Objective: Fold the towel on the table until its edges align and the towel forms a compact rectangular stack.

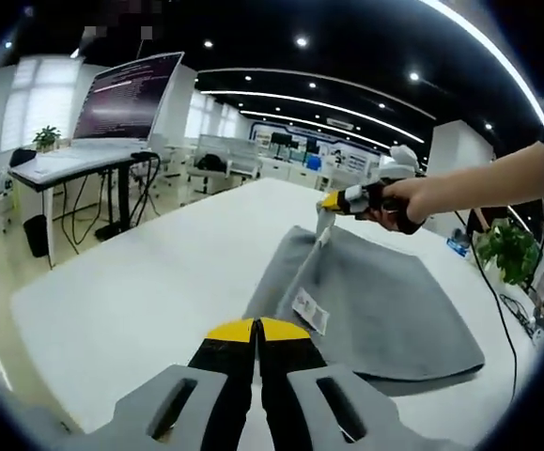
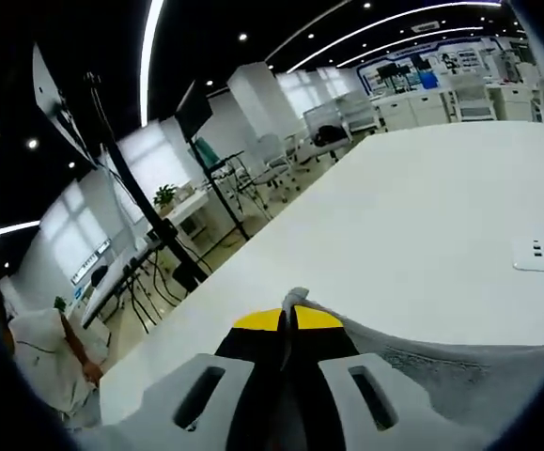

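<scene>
The grey towel [image 1: 384, 301] lies folded on the white surface [image 1: 149, 282], its label [image 1: 311, 311] facing up. The right hand-held gripper [image 1: 326, 218] is clamped on the towel's far corner and lifts it slightly. The left hand-held gripper [image 1: 256, 331] has its jaws pressed together, holding nothing, near the towel's closer edge.

The towel [image 1: 384, 301] lies on the table [image 1: 140, 291]. Its tag [image 1: 311, 311] sits on the towel's near edge. A desk [image 1: 65, 162] stands beyond the table
</scene>
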Demonstrator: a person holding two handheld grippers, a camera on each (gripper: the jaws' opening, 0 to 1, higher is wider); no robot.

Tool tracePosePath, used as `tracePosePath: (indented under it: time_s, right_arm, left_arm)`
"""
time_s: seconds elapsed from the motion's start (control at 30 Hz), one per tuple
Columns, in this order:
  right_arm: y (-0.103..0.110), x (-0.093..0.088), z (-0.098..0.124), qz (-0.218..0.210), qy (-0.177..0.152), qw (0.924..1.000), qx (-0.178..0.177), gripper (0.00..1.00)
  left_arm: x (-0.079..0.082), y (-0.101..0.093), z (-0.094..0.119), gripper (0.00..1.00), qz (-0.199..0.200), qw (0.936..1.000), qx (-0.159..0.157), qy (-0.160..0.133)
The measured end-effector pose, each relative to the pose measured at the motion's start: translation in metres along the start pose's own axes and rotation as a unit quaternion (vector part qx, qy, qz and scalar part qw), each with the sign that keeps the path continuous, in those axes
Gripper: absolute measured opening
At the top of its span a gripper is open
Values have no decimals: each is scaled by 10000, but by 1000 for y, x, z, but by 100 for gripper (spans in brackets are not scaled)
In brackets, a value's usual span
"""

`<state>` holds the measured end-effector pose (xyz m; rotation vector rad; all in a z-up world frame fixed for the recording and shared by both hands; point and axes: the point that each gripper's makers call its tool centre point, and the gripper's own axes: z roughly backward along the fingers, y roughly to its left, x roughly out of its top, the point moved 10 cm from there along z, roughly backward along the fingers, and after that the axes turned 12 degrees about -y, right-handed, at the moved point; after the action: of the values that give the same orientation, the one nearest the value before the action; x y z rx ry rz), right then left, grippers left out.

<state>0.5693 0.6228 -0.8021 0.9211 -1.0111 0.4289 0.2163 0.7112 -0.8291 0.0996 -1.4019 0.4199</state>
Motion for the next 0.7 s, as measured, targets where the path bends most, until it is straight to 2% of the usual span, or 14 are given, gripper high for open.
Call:
tracePosePath:
  time_s: [0.1,0.27,0.5,0.6,0.7]
  right_arm:
    - [0,-3,-9,112,20,9999,27,1]
    - [-5,-9,-19,198,95,9998,-19,1]
    - [-5,-13,-26,219,65,9997,129,2]
    - [-3,-14,-26,274,91,9994,207,0]
    - [-4,-14,-26,422,125,9987,270,4]
  left_arm:
    - [-1,6,-5,0,49,10000,61,5]
    - [3,4,-10,0,42,10000,32,-35]
    - [3,1,-13,1,-32,9999,-84,-73]
    - [3,2,-15,8,-37,9998,-174,-90]
    - [-1,3,-17,12,-183,9994,-252,123]
